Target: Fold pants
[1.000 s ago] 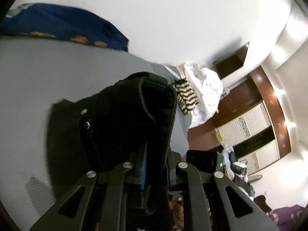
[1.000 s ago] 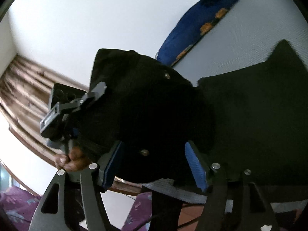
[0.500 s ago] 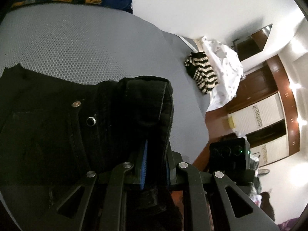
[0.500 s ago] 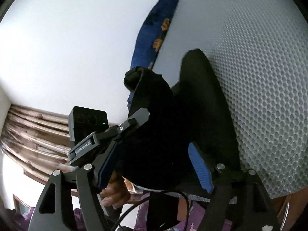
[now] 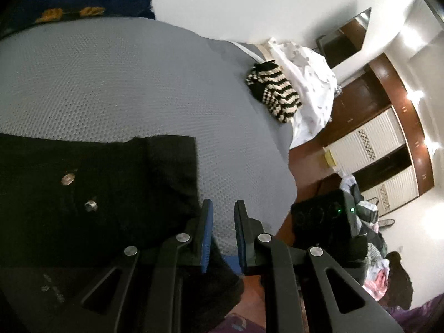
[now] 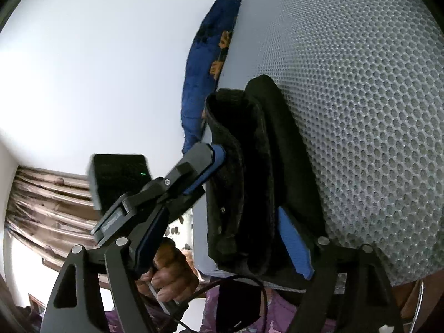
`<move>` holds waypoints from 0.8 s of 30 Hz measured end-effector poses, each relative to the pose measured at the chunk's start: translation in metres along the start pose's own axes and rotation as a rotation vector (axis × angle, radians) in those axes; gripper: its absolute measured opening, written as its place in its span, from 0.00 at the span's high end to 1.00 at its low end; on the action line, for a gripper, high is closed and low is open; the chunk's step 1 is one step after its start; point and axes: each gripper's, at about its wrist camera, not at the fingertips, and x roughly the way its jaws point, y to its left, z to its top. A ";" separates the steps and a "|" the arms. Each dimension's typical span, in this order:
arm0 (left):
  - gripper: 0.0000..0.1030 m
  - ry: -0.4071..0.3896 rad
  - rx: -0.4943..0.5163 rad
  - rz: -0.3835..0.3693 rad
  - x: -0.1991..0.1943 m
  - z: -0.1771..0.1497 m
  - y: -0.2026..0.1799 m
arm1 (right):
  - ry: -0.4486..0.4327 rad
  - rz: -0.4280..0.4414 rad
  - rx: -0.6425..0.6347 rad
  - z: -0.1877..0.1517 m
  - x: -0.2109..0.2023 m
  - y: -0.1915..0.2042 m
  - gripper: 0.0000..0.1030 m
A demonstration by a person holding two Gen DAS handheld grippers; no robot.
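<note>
You are seeing only part of the black pants (image 5: 91, 194): the left wrist picture's left edge is cutting them off, and your left gripper's (image 5: 223, 233) frame is covering their near hem. Whether cloth is sitting between its nearly closed pads is unclear. In the right wrist view, the pants (image 6: 244, 183) are hiding much of one blue pad (image 6: 294, 241), and a dark fold beside it is obscuring the layers.

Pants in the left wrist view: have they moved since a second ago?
Yes. The pants came down from bunched between the fingers to lying flat on the grey mattress.
</note>
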 end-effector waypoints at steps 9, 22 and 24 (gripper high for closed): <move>0.41 -0.198 0.017 0.078 -0.089 -0.006 0.007 | -0.005 -0.043 -0.062 0.000 0.001 0.009 0.24; 0.31 -0.367 -0.307 0.374 -0.192 -0.099 0.136 | -0.003 -0.324 -0.269 -0.002 0.026 0.027 0.85; 0.31 -0.381 -0.323 0.382 -0.195 -0.107 0.142 | -0.009 -0.337 -0.300 -0.003 0.025 0.031 0.87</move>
